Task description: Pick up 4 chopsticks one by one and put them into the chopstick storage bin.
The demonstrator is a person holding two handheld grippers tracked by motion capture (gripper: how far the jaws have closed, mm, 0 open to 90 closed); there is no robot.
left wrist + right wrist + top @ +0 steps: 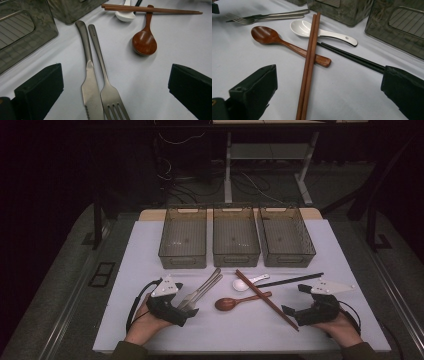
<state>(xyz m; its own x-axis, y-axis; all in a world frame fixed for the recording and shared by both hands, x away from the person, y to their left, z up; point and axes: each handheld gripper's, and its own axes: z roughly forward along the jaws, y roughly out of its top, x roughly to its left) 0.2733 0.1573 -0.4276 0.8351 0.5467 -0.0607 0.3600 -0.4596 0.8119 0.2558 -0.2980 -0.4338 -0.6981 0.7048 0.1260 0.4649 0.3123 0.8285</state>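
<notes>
My left gripper point(185, 299) point(116, 68) stands open low over the white mat, and a metal knife point(91, 85) and fork point(110, 96) lie side by side between its jaws, untouched. Beyond them lie a wooden spoon point(144, 42) and a white spoon point(125, 16). My right gripper point(295, 299) point(329, 68) is open too, with a pair of brown chopsticks point(309, 62) running between its jaws and resting across the wooden spoon's point(265, 33) handle. Black chopsticks point(352, 57) pass under the white spoon's point(304, 27) handle toward its right jaw.
Three see-through grey bins point(183, 237) point(236, 236) point(286, 236) stand in a row at the back of the white mat point(130, 270). Beyond the table's far edge are a dark floor, cables and desk legs point(228, 170). A hand holds each gripper at the near edge.
</notes>
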